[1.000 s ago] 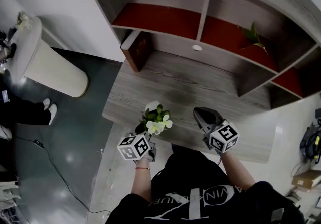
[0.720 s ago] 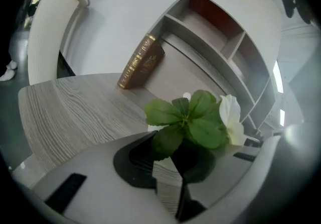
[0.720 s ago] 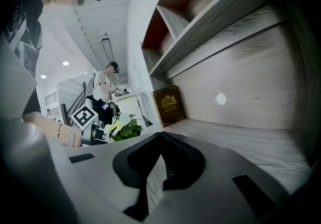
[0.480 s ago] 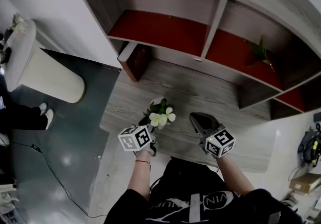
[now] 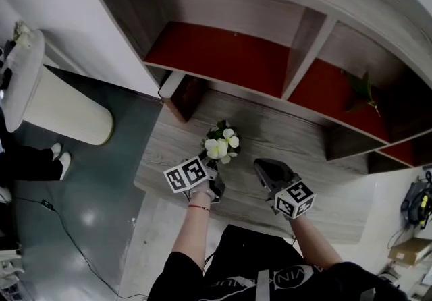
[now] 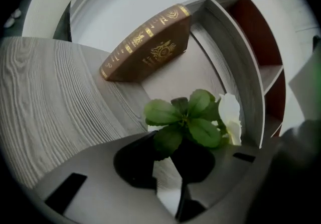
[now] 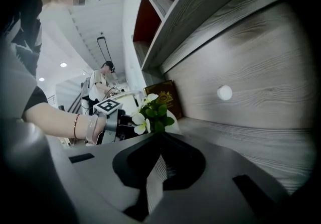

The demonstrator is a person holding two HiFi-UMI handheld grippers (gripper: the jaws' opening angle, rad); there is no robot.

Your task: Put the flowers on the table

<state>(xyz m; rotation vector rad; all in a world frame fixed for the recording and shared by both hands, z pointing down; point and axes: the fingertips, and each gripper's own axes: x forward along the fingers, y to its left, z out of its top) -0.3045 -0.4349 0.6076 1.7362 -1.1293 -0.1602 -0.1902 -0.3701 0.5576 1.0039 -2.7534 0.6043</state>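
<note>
A small bunch of white flowers with green leaves (image 5: pixel 221 145) hangs over the grey wooden table (image 5: pixel 304 151), close to its left part. My left gripper (image 5: pixel 213 166) is shut on the base of the bunch. In the left gripper view the leaves and a white bloom (image 6: pixel 190 120) rise just beyond the closed jaws of the left gripper (image 6: pixel 173 160). My right gripper (image 5: pixel 262 165) hovers over the table's front edge, a little to the right, shut with nothing in it. The right gripper view shows the flowers (image 7: pixel 150 114) to the left, past the right gripper (image 7: pixel 159 138).
A brown book with gold print (image 5: pixel 182 94) (image 6: pixel 148 47) leans at the table's back left. Behind the table stands a shelf unit with red back panels (image 5: pixel 223 57), with a green plant (image 5: pixel 364 90) in its right bay. A white round pedestal (image 5: pixel 54 100) stands on the floor at left.
My left gripper has carried the flowers forward, farther over the table toward the book and shelf. The right gripper has stayed near the front edge.
</note>
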